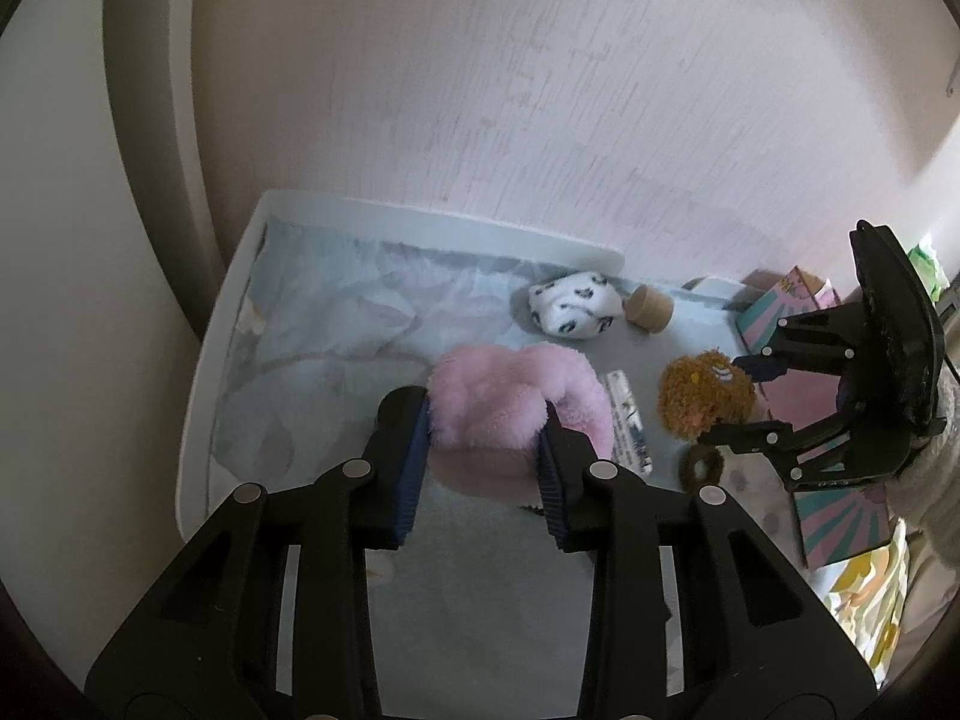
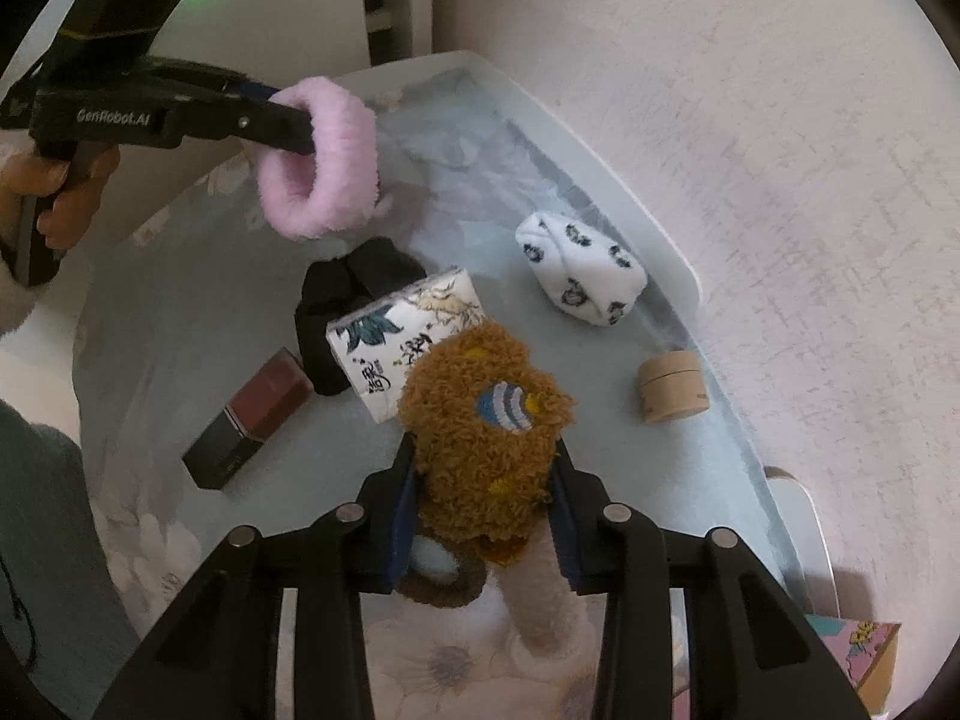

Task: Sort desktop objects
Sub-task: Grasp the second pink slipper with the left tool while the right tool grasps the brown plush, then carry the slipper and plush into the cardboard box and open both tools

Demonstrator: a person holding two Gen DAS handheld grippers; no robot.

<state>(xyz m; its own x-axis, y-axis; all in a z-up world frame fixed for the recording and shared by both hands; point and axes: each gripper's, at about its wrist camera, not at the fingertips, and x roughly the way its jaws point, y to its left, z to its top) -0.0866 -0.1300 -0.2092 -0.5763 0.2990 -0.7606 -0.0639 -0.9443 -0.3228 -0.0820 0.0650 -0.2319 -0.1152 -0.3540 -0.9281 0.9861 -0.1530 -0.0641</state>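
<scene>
L gripper [image 1: 483,450] pinches pink fluffy ring [image 1: 516,402], R gripper [image 2: 483,510] pinches brown plush scrunchie [image 2: 480,420] betw pads; both prob light, squashy — grip mid-band.

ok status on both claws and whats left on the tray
Left claw shut on pink scrunchie. Right claw shut on brown scrunchie. Rolled sock, round box remain.

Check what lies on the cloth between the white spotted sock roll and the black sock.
In the right wrist view, only bare blue-grey cloth lies between the white spotted sock roll and the black sock; the printed tissue pack sits just below that line.
</scene>
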